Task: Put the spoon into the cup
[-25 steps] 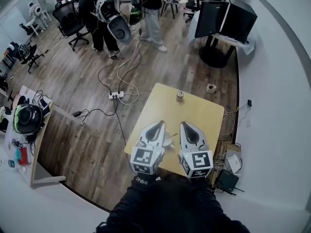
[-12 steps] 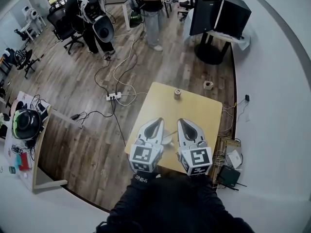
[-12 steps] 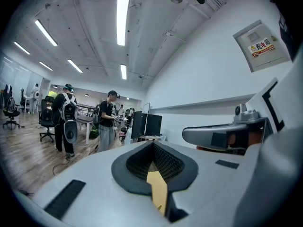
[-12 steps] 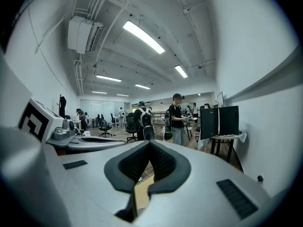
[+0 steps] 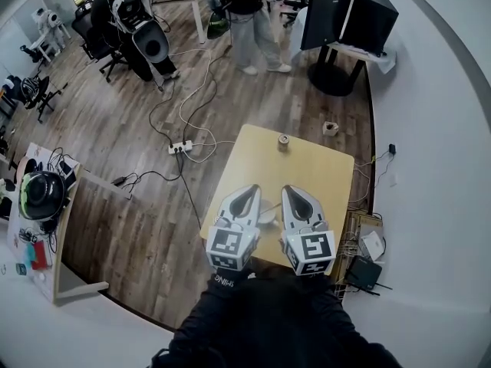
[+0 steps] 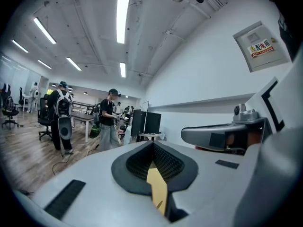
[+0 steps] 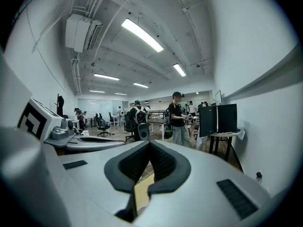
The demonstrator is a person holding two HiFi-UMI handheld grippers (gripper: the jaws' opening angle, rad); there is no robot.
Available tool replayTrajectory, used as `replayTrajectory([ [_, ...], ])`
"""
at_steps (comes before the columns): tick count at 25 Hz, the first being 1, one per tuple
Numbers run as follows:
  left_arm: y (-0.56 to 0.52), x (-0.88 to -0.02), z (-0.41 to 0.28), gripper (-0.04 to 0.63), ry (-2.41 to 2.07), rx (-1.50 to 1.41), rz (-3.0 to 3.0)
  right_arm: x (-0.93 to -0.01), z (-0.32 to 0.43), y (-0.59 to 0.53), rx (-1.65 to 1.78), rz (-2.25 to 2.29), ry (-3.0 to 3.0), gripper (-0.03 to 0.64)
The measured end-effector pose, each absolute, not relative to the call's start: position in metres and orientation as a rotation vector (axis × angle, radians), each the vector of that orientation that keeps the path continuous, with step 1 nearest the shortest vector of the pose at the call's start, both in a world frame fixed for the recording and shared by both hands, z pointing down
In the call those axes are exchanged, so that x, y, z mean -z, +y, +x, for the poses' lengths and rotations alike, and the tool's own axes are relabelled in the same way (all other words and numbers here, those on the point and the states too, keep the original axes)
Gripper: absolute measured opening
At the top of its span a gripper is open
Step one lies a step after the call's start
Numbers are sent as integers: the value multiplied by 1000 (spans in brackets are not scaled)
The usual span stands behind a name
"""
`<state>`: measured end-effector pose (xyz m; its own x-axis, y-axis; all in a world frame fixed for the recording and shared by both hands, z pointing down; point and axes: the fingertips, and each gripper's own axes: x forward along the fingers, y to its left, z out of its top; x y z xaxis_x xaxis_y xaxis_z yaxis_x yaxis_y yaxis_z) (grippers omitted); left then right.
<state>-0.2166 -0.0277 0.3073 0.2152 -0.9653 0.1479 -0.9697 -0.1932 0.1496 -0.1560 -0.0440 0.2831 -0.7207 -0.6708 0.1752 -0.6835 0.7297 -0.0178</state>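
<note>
Only head view shows cup [image 5: 283,142]; left claw [image 5: 251,190], right claw [image 5: 291,189] closed, nothing btwn.

Cup [image 5: 283,141] at table [image 5: 330,176] far edge; left tongs [image 5: 247,194], right tongs [image 5: 295,195] side by side (near edge).

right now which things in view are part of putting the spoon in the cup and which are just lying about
Job: small cup near the table's far edge; pale thing, probably the spoon, between left gripper and right gripper.
Lying about: roll on the floor; power strip; helmet.
</note>
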Motion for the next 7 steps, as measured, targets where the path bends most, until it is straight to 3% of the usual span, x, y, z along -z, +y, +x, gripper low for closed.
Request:
replayTrajectory([
  [7, -28, -317, -223, 32, -1823, -32, 2281, -292, -161, -45, -128, 1113, -2750, 21],
])
